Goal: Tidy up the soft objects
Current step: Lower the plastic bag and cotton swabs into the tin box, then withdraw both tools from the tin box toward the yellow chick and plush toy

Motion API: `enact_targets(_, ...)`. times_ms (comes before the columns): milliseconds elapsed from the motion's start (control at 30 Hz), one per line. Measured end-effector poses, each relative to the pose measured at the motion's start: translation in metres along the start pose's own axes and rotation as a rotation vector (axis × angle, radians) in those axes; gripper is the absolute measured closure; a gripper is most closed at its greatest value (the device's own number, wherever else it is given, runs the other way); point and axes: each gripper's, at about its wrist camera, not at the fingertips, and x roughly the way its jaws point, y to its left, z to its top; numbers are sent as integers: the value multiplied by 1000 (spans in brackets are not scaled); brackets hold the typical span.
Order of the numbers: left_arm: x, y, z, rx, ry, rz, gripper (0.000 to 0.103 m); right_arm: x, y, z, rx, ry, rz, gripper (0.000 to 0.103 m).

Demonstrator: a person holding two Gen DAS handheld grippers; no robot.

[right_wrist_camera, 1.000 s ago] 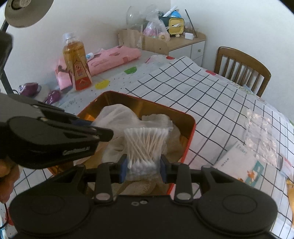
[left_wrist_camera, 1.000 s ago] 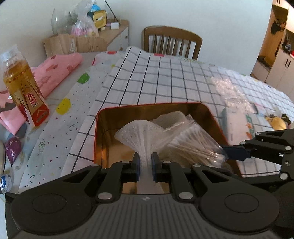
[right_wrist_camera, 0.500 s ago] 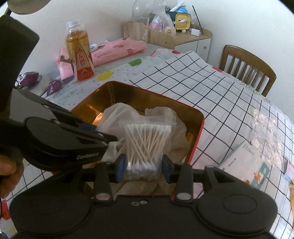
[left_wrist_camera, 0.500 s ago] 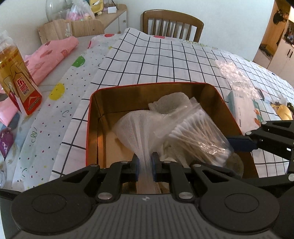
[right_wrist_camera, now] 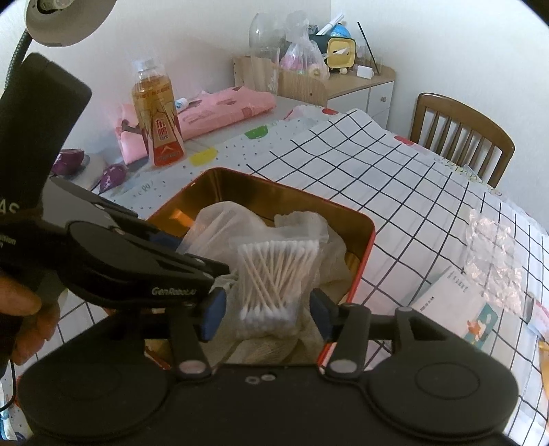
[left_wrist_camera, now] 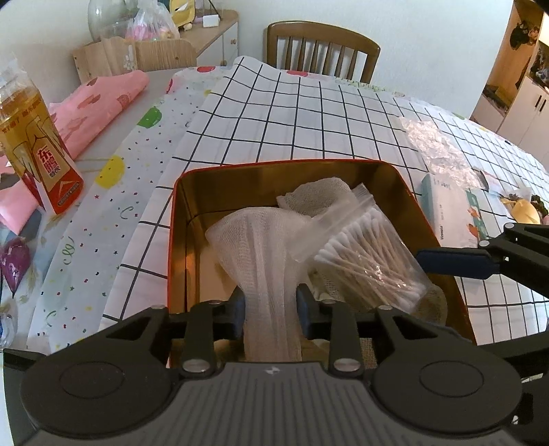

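Observation:
A red tin (left_wrist_camera: 178, 219) with a gold inside sits on the checked cloth. In it lie a white gauze net (left_wrist_camera: 260, 247), a beige gauze wad (left_wrist_camera: 319, 195) and a clear bag of cotton swabs (left_wrist_camera: 363, 260). My left gripper (left_wrist_camera: 270, 308) is over the tin's near edge. Its jaws are opening, and the gauze net still fills the gap between the pads. My right gripper (right_wrist_camera: 267, 315) is also opening, and its pads stand clear on both sides of the swab bag (right_wrist_camera: 274, 274), which rests in the tin (right_wrist_camera: 363, 247). One right finger (left_wrist_camera: 456, 260) reaches in from the right.
A tea bottle (left_wrist_camera: 37, 151) and pink cloth (left_wrist_camera: 103, 99) lie at the left. A tissue pack (left_wrist_camera: 453, 212) and crumpled clear plastic (left_wrist_camera: 435, 144) lie to the right of the tin. A wooden chair (left_wrist_camera: 322, 44) stands at the far side. A lamp head (right_wrist_camera: 65, 17) hangs at the upper left.
Both pairs of jaws have widened. The left has loosened on the gauze net, and the right has let go of the swab bag, which now sits in the tin.

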Motion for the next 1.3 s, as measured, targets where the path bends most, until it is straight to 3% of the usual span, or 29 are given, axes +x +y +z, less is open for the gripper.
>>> enact_targets(100, -6, 0, 0, 2, -12, 1, 68, -6, -1, -1, 11, -10, -1, 43)
enact_targets(167, -11, 0, -1, 5, -28, 7, 52, -11, -1, -1, 16, -19, -8, 43)
enact_targets(233, -17, 2, -1, 1, -44, 4, 43, -16, -2, -2, 21, -27, -14, 43)
enact_targets(700, -67, -6, -4, 84, -151, -31, 32, -64, -4, -12, 111, -106, -56, 30)
enact_targets(1067, -106, -16, -14, 155, -221, -103, 20, -112, -3, -29, 246, -201, -121, 17)
enact_targets(1300, -124, -28, -19, 189, -244, -162, 20, -142, -3, -44, 309, -245, -173, 9)
